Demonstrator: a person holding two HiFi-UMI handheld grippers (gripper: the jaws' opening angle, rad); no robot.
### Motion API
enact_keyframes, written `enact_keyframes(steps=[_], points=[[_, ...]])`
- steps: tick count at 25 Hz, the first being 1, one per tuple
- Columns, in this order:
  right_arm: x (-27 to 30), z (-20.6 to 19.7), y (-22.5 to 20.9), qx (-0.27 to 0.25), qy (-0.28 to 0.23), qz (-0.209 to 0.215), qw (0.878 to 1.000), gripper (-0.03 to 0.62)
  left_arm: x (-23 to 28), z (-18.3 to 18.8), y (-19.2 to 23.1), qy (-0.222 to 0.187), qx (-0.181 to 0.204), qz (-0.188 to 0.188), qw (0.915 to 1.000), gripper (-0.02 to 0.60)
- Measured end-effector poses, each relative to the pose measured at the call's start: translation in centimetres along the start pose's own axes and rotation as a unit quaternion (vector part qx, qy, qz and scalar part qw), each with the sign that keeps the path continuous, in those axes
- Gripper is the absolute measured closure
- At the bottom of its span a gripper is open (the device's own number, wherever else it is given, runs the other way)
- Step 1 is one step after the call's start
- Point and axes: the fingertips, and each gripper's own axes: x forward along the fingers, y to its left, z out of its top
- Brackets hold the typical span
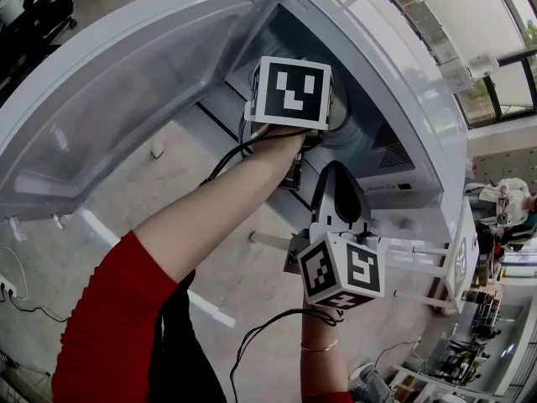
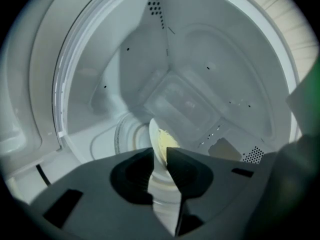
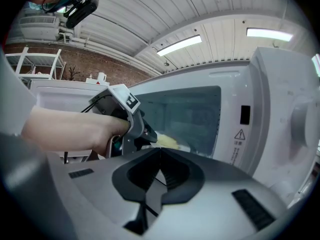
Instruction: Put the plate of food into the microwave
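- The left gripper [image 2: 159, 153] reaches into the microwave [image 2: 200, 59]. Its jaws stand a little apart, with the rim of the plate [image 2: 153, 135] between them but not pinched.
- The plate lies inside the cavity, running from between the jaw tips to just beyond them. Yellow food [image 2: 168, 141] sits on it just past the right jaw's tip.
- The right gripper [image 3: 159, 151] hangs outside, pointing at the microwave's open front. Its jaws meet at the tips with nothing between them.
- Beyond the right gripper's jaws, a hand [image 3: 75, 129] holds the left gripper at the opening.
- The door [image 1: 126, 99] is swung open.
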Motion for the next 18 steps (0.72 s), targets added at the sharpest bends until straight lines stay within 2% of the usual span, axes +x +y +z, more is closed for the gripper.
enact_keyframes(steps=[2,5,8,18], points=[[0.02,-0.03,-0.07,0.001,0.000,0.000,1.000,0.579,0.18,-0.30,-0.73,0.008,0.025,-0.009,0.9996,0.503],[0.09,-0.13,-0.10,0.000,0.000,0.001,1.000,0.579,0.24,-0.24,-0.75,0.003,0.078,0.004,0.9969,0.494],[0.20,-0.30,-0.05,0.001,0.001,0.003,1.000,0.579,0.33,-0.31,-0.62,0.002,0.114,0.014,0.9934,0.486],[0.27,-0.77,0.04,0.008,0.004,0.007,1.000,0.579,0.67,-0.76,0.02,0.017,0.126,0.023,0.9916,0.465]])
